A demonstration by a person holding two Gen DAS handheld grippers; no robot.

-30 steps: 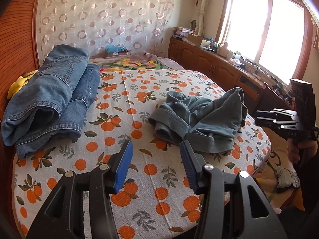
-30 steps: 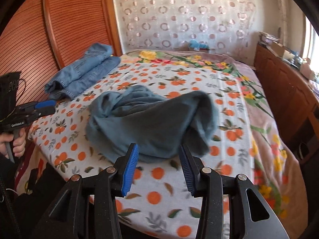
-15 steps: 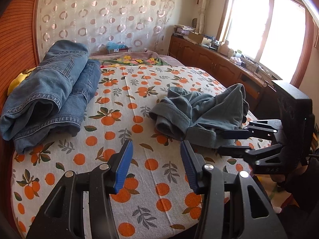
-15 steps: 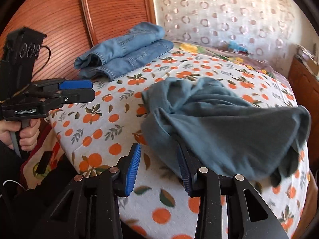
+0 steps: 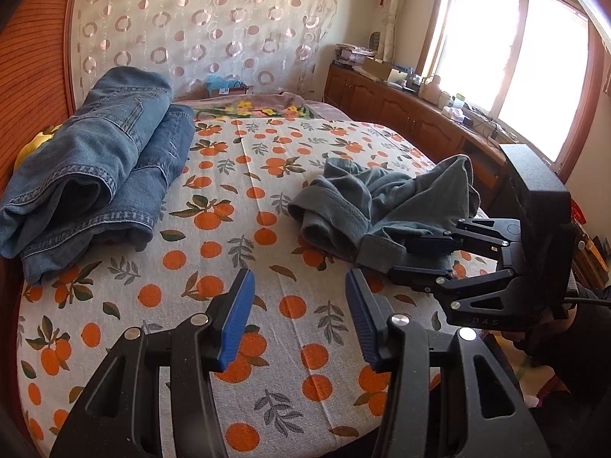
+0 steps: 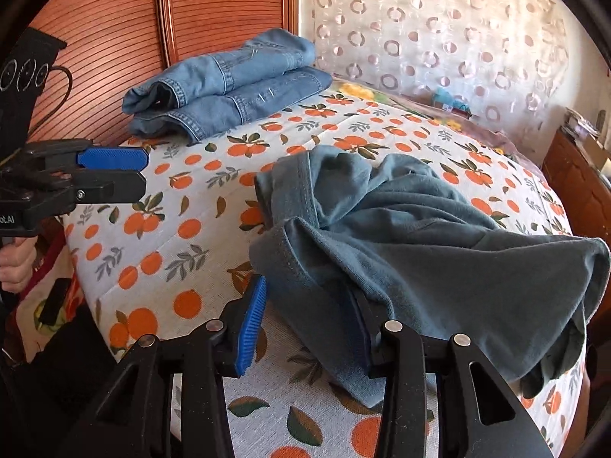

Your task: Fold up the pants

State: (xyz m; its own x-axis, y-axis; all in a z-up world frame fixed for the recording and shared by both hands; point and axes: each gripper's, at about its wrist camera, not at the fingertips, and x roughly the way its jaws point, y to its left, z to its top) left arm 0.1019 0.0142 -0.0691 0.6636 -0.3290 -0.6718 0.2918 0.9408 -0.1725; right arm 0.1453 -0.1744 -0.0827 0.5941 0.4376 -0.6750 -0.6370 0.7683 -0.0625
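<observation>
Two grippers over bedspread [image 5: 267,343]: right gripper [image 6: 309,324] jaws opening astride crumpled teal pants [image 6: 420,236] edge; left gripper [image 5: 298,316] half-wide, empty, pants ahead to its right. One folded jeans [image 5: 95,175] stack beyond-left.

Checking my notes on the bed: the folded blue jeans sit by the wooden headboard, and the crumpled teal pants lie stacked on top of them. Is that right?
Not quite. The folded blue jeans do sit by the wooden headboard, but the crumpled teal pants are not on top of them. They lie apart on the orange-print bedspread, with bare cover between the two. The left wrist view shows the gap plainly.
</observation>
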